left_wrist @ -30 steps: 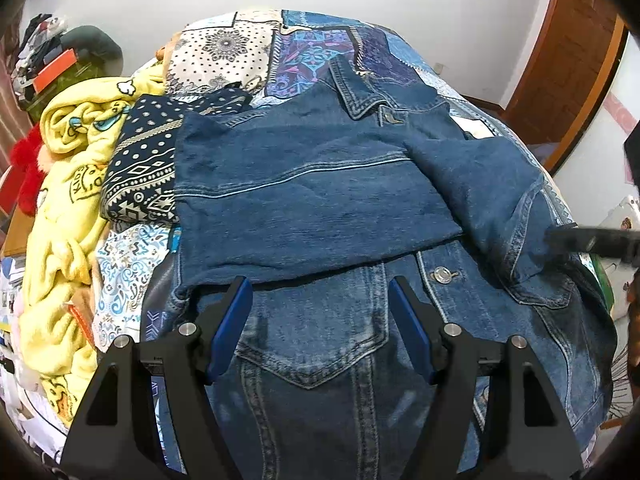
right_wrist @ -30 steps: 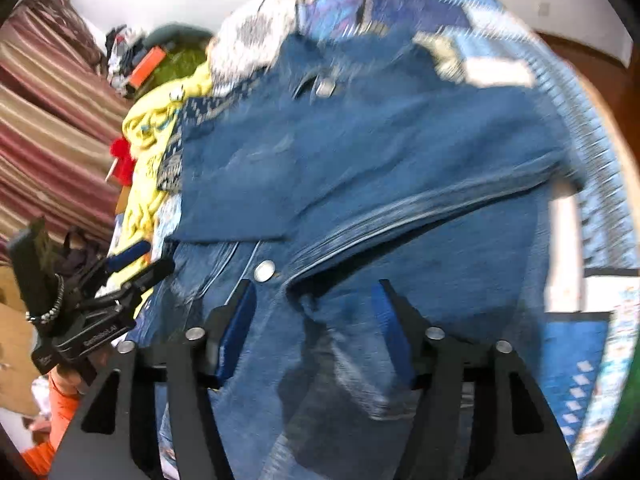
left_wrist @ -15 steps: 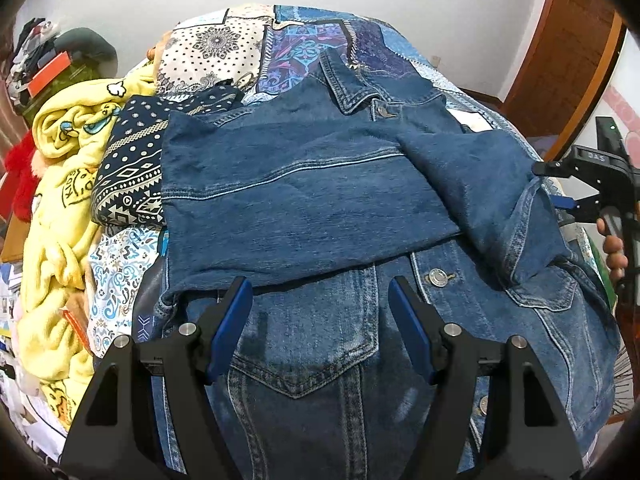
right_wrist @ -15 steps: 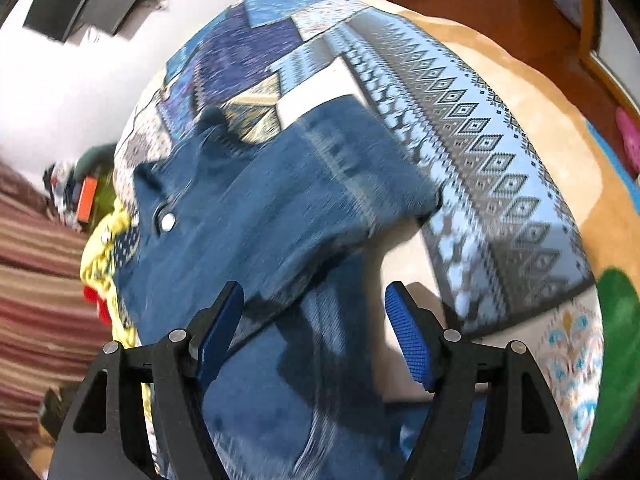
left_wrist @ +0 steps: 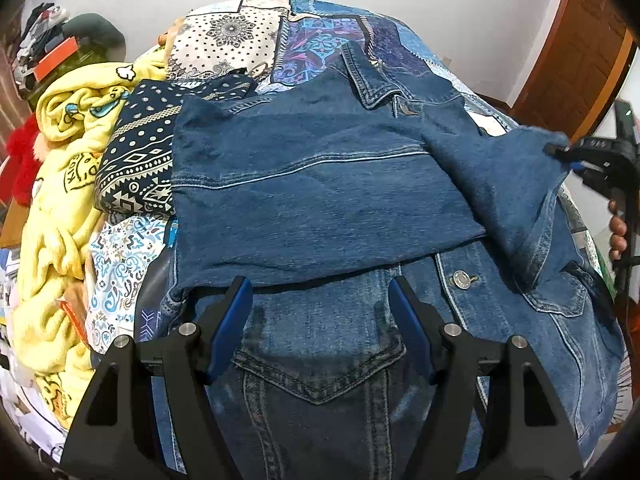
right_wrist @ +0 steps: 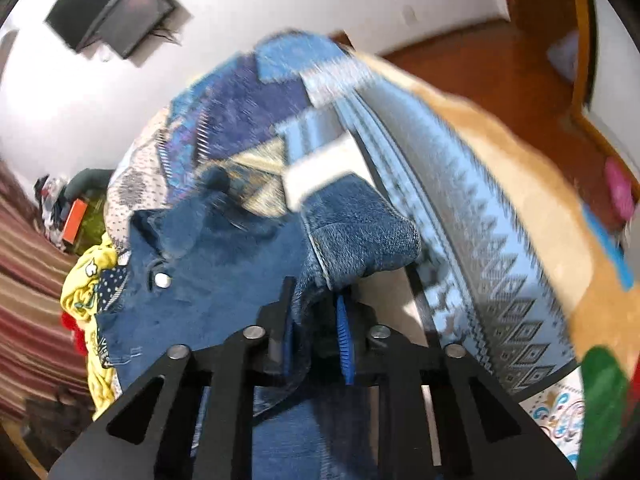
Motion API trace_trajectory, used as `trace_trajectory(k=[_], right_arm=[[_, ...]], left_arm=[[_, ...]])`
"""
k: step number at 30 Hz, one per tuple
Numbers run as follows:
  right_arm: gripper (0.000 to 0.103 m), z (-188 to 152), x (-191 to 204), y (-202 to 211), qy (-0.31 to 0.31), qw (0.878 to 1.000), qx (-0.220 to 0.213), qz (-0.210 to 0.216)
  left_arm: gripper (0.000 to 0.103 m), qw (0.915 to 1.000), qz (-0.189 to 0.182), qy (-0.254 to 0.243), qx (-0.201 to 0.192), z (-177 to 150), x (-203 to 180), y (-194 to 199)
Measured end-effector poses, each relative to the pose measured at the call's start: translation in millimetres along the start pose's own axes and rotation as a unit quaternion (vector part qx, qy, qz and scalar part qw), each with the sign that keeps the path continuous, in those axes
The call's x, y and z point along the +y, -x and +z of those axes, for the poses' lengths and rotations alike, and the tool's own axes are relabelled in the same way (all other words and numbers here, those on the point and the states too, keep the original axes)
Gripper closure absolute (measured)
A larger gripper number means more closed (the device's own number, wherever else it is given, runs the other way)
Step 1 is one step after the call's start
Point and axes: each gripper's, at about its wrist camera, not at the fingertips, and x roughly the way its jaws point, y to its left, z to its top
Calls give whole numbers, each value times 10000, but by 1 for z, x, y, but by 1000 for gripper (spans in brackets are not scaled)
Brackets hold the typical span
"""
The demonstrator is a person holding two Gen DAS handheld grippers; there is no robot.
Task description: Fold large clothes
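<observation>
A blue denim jacket [left_wrist: 320, 200] lies front up on the bed, with one sleeve folded across its chest. Low over the jacket's pocket my left gripper [left_wrist: 320, 308] is open, with nothing between its blue pads. At the bed's right side the other sleeve [left_wrist: 512, 184] is lifted by its end, where my right gripper [left_wrist: 560, 152] pinches it. In the right wrist view that gripper [right_wrist: 316, 292] has its jaws closing, pads pressed on a bunched fold of the sleeve [right_wrist: 360, 236]. The rest of the jacket [right_wrist: 224, 280] spreads to its left.
A patchwork quilt [left_wrist: 320, 36] covers the bed. A yellow blanket [left_wrist: 60, 208] and a dark patterned cloth [left_wrist: 136, 160] are heaped along the left side. A wooden door [left_wrist: 576, 52] stands at the right. A person's fingers [left_wrist: 618, 232] hold the right gripper's handle.
The right gripper swung out to the bed's right edge, then shut on the sleeve's end and raised it. The left gripper stayed open over the jacket.
</observation>
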Motion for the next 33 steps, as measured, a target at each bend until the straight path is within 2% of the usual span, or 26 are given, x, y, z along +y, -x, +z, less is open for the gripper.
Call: trace_trajectory(k=[1,7,11,16,20,24,28,33], right_arm=[[97,1,9,6,100,9999,-65,39],[98,10,73,33,758,9953,-247,551],[98,5,136,40,1238,9863,-250,1063],[98,-16,213,28,1680,9710,3,1703],[98,-53,262,-1,1971,9592,445,1977],[98,-101,290,-40,2211,9481,1151,1975],[97,-153,298,-84,2499,9350,1920,1624],[92,-199,289,-109,2608,9217,2597,1229]], left_arm=[[34,10000,-13,18,-25,-1,1,2],[34,9996,-44,166,-203,-4,15,15],[34,9991,2,250,-331,-7,28,27],[34,9980,98,418,-468,-13,53,42],[34,9966,237,586,-527,-23,78,55],[34,9949,401,758,-535,-36,105,67],[33,9925,517,979,-514,-48,129,76],[31,9898,603,1190,-495,-60,145,84]])
